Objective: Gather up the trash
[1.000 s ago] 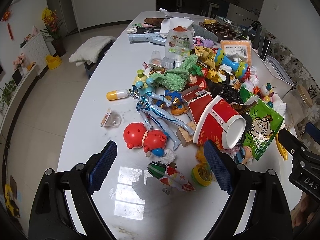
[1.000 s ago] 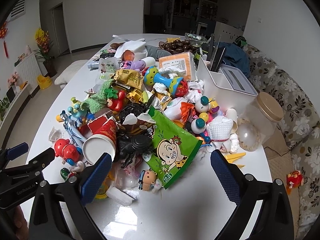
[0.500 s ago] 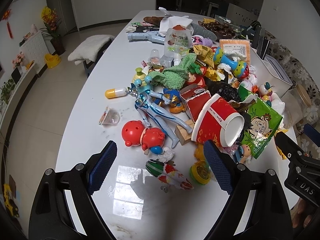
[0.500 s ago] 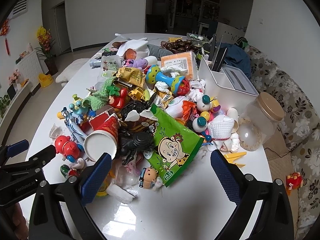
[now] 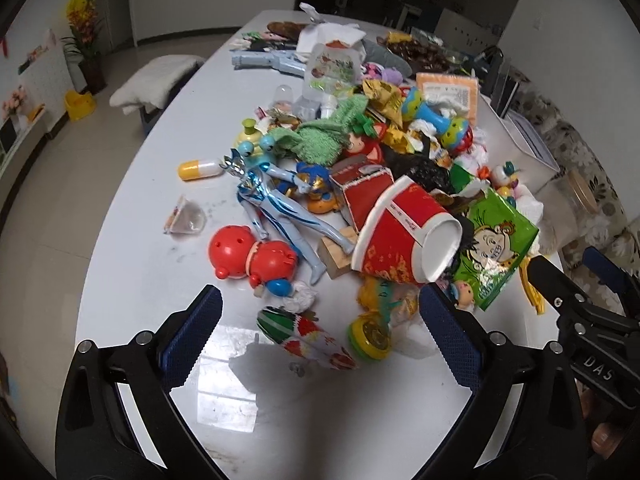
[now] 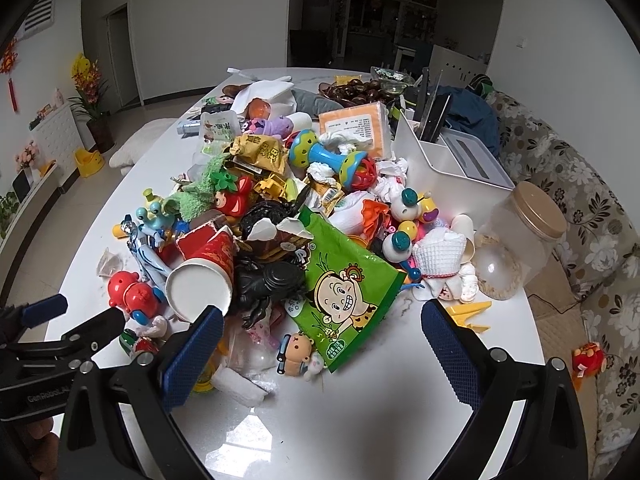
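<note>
A heap of toys and trash covers the white table (image 5: 132,264). A red paper cup (image 5: 400,240) lies on its side, mouth toward me; it also shows in the right wrist view (image 6: 204,276). A green snack bag (image 5: 494,248) lies right of it, also in the right wrist view (image 6: 344,284). A striped wrapper (image 5: 304,332) and crumpled white tissue (image 6: 240,388) lie at the near edge. My left gripper (image 5: 316,328) is open and empty, just short of the wrapper. My right gripper (image 6: 320,340) is open and empty before the green bag.
A red round toy (image 5: 252,256), a blue-silver figure (image 5: 276,212), a yellow-white capsule (image 5: 198,169) and a clear jelly cup (image 5: 186,220) lie left of the heap. A white organizer box (image 6: 452,160) and a plastic jar (image 6: 516,240) stand at the right. A flowered sofa (image 6: 592,216) is beyond.
Both views have shifted slightly; the heap sits a little farther and higher in the left wrist view. Both grippers stay open and empty. Nothing on the table has moved.
</note>
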Demonstrator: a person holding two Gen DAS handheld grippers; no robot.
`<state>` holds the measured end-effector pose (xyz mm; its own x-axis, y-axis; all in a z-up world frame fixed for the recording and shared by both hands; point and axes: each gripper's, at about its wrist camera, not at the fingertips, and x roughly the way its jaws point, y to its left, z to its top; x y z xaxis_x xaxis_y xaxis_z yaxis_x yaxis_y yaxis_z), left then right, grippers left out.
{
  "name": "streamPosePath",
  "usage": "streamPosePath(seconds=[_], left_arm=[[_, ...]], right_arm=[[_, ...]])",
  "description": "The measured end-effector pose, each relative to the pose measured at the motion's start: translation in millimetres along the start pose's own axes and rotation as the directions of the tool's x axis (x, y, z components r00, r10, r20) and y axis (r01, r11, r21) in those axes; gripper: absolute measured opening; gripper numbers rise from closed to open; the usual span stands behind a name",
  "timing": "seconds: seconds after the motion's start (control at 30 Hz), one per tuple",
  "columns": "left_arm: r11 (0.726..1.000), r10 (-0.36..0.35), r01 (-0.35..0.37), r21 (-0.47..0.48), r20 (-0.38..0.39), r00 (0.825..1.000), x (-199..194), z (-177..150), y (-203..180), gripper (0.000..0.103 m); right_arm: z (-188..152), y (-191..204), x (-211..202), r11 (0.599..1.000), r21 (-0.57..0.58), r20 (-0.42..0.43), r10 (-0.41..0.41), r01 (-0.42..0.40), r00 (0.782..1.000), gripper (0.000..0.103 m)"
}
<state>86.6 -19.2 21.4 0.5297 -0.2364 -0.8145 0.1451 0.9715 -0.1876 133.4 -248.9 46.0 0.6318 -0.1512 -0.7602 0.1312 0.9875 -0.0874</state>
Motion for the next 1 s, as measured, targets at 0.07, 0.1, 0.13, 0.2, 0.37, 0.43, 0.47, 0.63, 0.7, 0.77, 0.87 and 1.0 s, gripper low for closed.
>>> streamPosePath(seconds=[0.07, 0.1, 0.13, 0.2, 0.37, 0.43, 0.47, 0.63, 0.7, 0.77, 0.87, 1.0], left_arm=[[0.999, 0.042, -0.042, 0.027, 0.022, 0.999, -1.9, -1.7, -2.9, 0.096], [0.998, 0.052, -0.053, 0.033, 0.029, 0.998, -2.8, -2.2, -3.6, 0.096], [0.997, 0.066, -0.068, 0.039, 0.035, 0.997, -3.6, -2.5, -4.7, 0.096], [0.996, 0.079, -0.080, 0.036, 0.033, 0.996, -2.8, -2.6, -4.0, 0.096], [0.996, 0.092, -0.092, -0.003, 0.009, 0.996, 1.3, -3.1, 4.3, 0.096], [0.995, 0.099, -0.099, 0.000, 0.011, 0.995, 0.8, -3.8, 5.2, 0.096], [0.995, 0.102, -0.102, -0.002, 0.011, 0.995, 0.4, -4.1, 5.5, 0.096], [0.994, 0.107, -0.107, 0.002, 0.009, 0.994, 0.0, -5.3, 4.7, 0.096], [0.994, 0.108, -0.108, -0.001, 0.009, 0.994, 0.1, -5.1, 4.6, 0.096], [0.995, 0.104, -0.104, -0.005, 0.006, 0.995, -0.3, -5.7, 5.4, 0.096], [0.995, 0.103, -0.103, -0.007, 0.003, 0.995, 0.2, -6.2, 6.3, 0.096], [0.995, 0.104, -0.104, 0.005, 0.002, 0.995, -0.2, -7.6, 4.3, 0.096]], right_arm=[[0.3, -0.8, 0.3, 1.000, 0.008, -0.001, -0.003, 0.003, 1.000, 0.098], [0.2, -1.1, 0.5, 1.000, 0.010, -0.001, -0.003, 0.003, 1.000, 0.098], [0.5, -1.4, 0.5, 1.000, 0.013, -0.002, -0.004, 0.004, 1.000, 0.098], [0.2, -1.4, 0.8, 1.000, 0.014, -0.004, -0.005, 0.005, 1.000, 0.098], [-0.6, -1.4, 0.5, 1.000, 0.013, -0.003, -0.007, 0.007, 1.000, 0.098], [-1.0, -1.5, 0.7, 1.000, 0.017, -0.002, -0.007, 0.007, 1.000, 0.098], [-1.0, -1.4, 1.1, 1.000, 0.018, -0.003, -0.005, 0.005, 1.000, 0.098], [-1.3, -0.9, 0.8, 1.000, 0.016, -0.004, -0.004, 0.004, 1.000, 0.098], [-1.6, -0.5, 0.5, 1.000, 0.017, -0.003, -0.005, 0.005, 1.000, 0.098], [-1.7, -0.4, 0.4, 1.000, 0.017, -0.003, -0.004, 0.004, 1.000, 0.098], [-1.9, -0.5, -0.2, 1.000, 0.020, -0.001, -0.003, 0.003, 1.000, 0.098], [-2.7, -0.7, -1.3, 1.000, 0.022, 0.000, -0.009, 0.009, 1.000, 0.098]])
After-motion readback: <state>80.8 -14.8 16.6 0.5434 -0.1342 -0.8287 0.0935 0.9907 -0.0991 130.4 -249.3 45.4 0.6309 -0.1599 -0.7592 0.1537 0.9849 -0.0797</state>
